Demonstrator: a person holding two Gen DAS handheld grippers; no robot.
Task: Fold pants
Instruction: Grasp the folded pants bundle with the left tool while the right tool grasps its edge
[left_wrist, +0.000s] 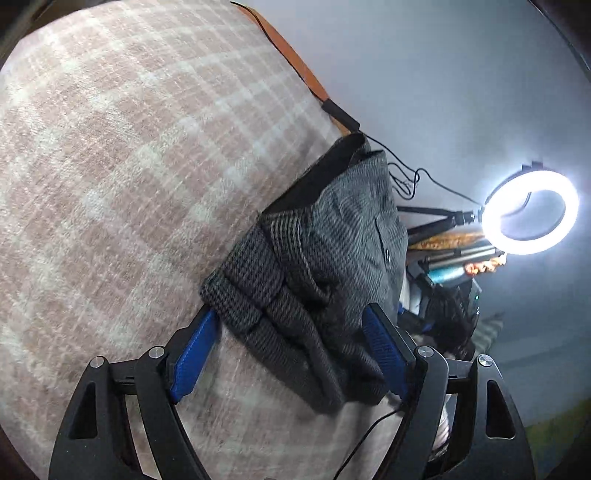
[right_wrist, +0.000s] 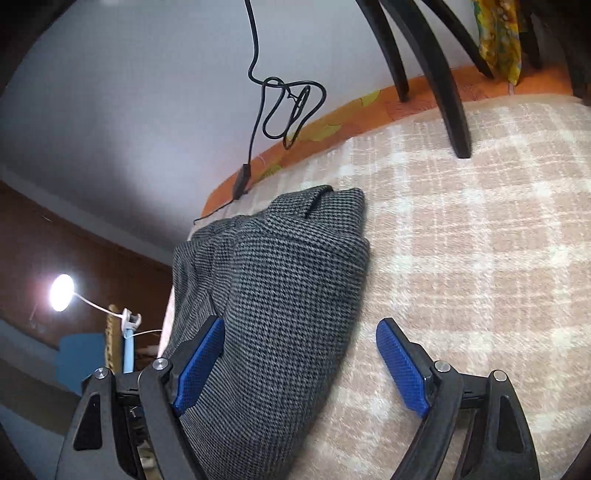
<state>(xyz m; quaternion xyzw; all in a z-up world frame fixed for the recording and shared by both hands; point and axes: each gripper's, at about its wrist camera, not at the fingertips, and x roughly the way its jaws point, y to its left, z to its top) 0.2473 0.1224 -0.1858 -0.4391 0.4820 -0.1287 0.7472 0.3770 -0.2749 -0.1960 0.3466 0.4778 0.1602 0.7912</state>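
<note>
Folded into a thick wad on the fuzzy beige-and-cream checked blanket (left_wrist: 110, 184): grey houndstooth woven pants (left_wrist: 314, 266), layered and lumpy. Spread wide around that wad, gripping nothing: left gripper (left_wrist: 291, 325), ribbed blue pads clear of cloth. Likewise gaping beside the pants (right_wrist: 280, 295): right gripper (right_wrist: 301, 332), empty.

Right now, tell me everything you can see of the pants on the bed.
The pants are grey-black houndstooth weave, folded into a thick, layered bundle with a dark lining showing at one open end and a small button. They lie on the checked blanket near its edge. Both the left gripper and right gripper stand open around the bundle, not pinching it.
</note>
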